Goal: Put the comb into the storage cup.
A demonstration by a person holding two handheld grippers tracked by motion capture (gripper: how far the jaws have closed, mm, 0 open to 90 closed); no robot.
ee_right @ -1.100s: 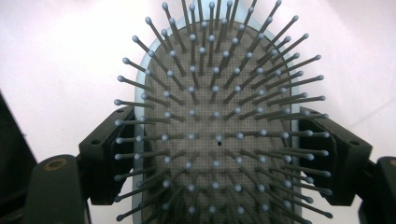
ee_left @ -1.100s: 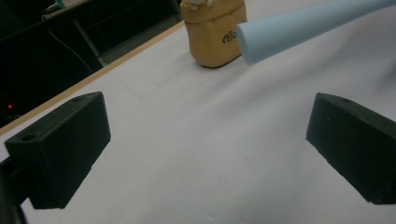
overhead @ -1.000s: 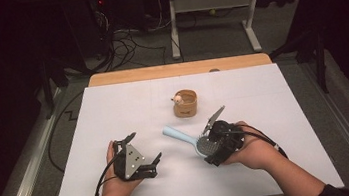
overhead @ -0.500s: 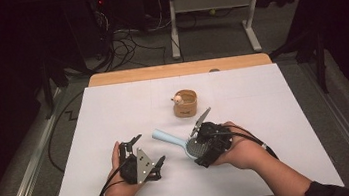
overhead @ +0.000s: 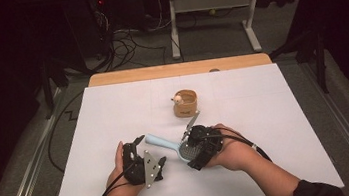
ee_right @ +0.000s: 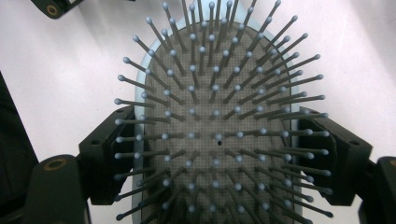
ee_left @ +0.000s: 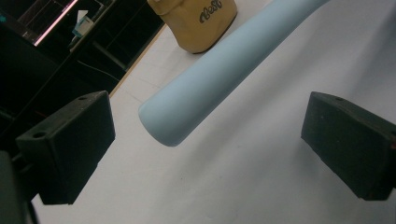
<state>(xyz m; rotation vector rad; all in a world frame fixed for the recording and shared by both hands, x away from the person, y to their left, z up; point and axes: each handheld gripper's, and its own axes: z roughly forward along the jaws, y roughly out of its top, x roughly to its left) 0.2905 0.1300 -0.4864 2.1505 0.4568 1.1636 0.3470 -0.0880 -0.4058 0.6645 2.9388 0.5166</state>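
Observation:
A light blue hairbrush (overhead: 162,143) hangs low over the white table, bristles up. My right gripper (overhead: 189,150) is shut on its oval head (ee_right: 215,130), one pad against each long edge. The handle (ee_left: 219,74) points left toward my left gripper (overhead: 136,143). In the left gripper view my left gripper (ee_left: 205,149) stands open, and the handle's rounded end sits just beyond the gap between its jaws, touching neither pad.
A tan cup-like holder (overhead: 185,103) with a small pale figure on its rim stands mid-table behind the brush; the left gripper view shows this holder (ee_left: 198,21) past the handle. White paper (overhead: 275,111) covers the table. Dark floor, cables and a stand lie beyond the far edge.
My right hand has carried the brush leftward, bringing the handle end close to my left gripper. The left hand has barely shifted.

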